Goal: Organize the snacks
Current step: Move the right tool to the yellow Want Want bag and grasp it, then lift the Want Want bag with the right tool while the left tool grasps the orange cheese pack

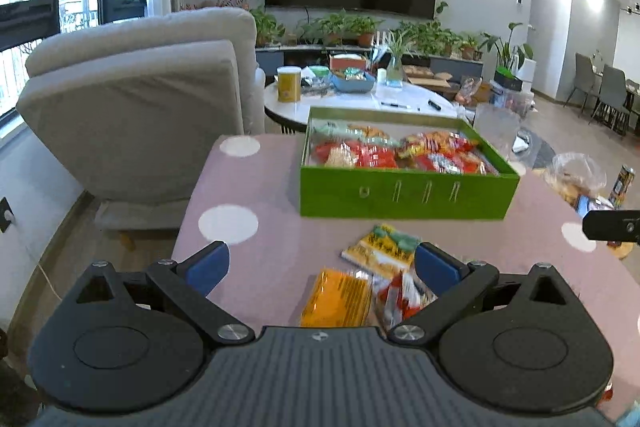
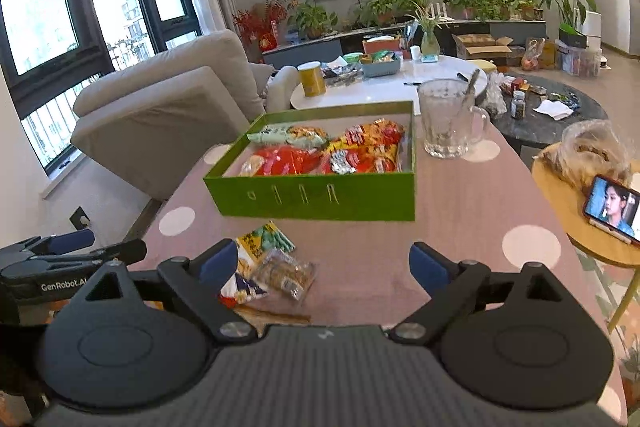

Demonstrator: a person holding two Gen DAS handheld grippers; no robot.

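A green box (image 2: 316, 199) sits mid-frame on a pink dotted table (image 2: 460, 223), filled with red and orange snack packets (image 2: 332, 151). Loose packets (image 1: 378, 251) lie below it, near the bottom of the frame. The left gripper (image 1: 322, 263) and right gripper (image 2: 324, 263) both gape wide, holding nothing. A glass mug (image 2: 448, 119) stands right of the box.

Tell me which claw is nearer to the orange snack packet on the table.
Left. The left claw hangs open directly over the orange snack packet, which lies between its fingers in its own view. The right claw, also open, is off to the packet's right, over bare tablecloth.
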